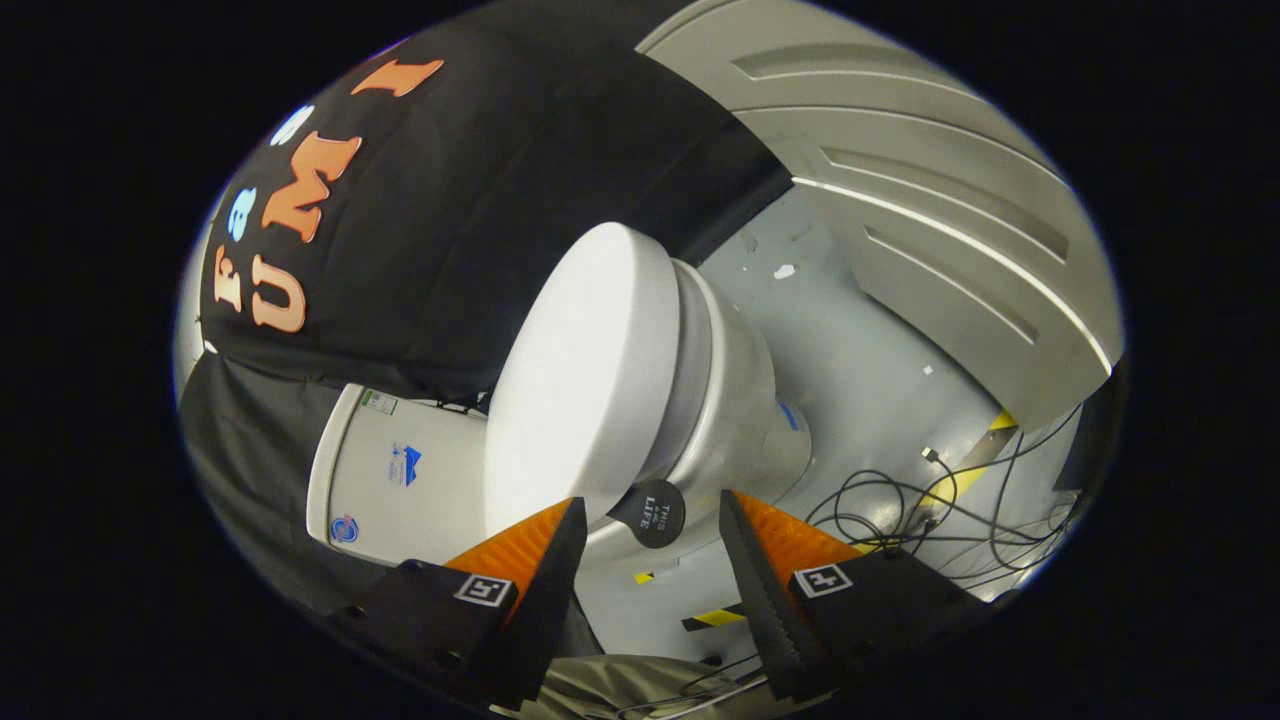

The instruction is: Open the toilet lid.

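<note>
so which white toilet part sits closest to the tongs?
The lid, its lower edge just ahead of the open tongs; the tank lies behind it, the bowl beyond.

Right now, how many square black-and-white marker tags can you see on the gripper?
2. One marker tag sits on the left finger, the other marker tag on the right finger. The gripper is open, just short of the toilet lid.

White toilet lid point(580, 370); orange-and-black fingers point(520, 548); yellow-black striped tape point(715, 618) on what looks a grey floor point(860, 370).

A mock bathroom booth: white toilet point(600, 380), loose cables point(930, 510) across grey floor point(850, 340).
</note>
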Motion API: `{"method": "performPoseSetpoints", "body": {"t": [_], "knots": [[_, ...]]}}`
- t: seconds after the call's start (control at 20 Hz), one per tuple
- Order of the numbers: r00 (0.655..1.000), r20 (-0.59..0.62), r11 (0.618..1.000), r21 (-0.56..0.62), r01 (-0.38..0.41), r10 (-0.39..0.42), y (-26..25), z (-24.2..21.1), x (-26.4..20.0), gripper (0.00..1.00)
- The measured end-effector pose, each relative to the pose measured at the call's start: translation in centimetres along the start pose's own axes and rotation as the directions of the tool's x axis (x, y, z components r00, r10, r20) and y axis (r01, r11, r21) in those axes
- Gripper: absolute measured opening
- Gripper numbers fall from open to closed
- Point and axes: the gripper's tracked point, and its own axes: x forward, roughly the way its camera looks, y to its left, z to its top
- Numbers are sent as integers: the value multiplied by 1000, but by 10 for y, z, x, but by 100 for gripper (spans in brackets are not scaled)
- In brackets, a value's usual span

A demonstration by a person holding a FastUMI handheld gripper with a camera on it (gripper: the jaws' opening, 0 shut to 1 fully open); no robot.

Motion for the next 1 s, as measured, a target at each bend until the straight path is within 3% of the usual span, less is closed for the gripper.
{"method": "performPoseSetpoints", "body": {"t": [0.25,0.4,0.55,0.75,0.85,1.0], "knots": [[995,-93,995,95,-29,38,-10,-18,18,75],[991,-107,990,121,-69,82,0,-19,23,53],[995,-79,985,168,-46,60,-4,-12,29,30],[994,-52,969,235,-77,91,-3,-12,28,27],[993,-63,954,290,-74,96,-4,-16,25,20],[993,-51,950,299,-90,110,-3,-13,27,21]]}}
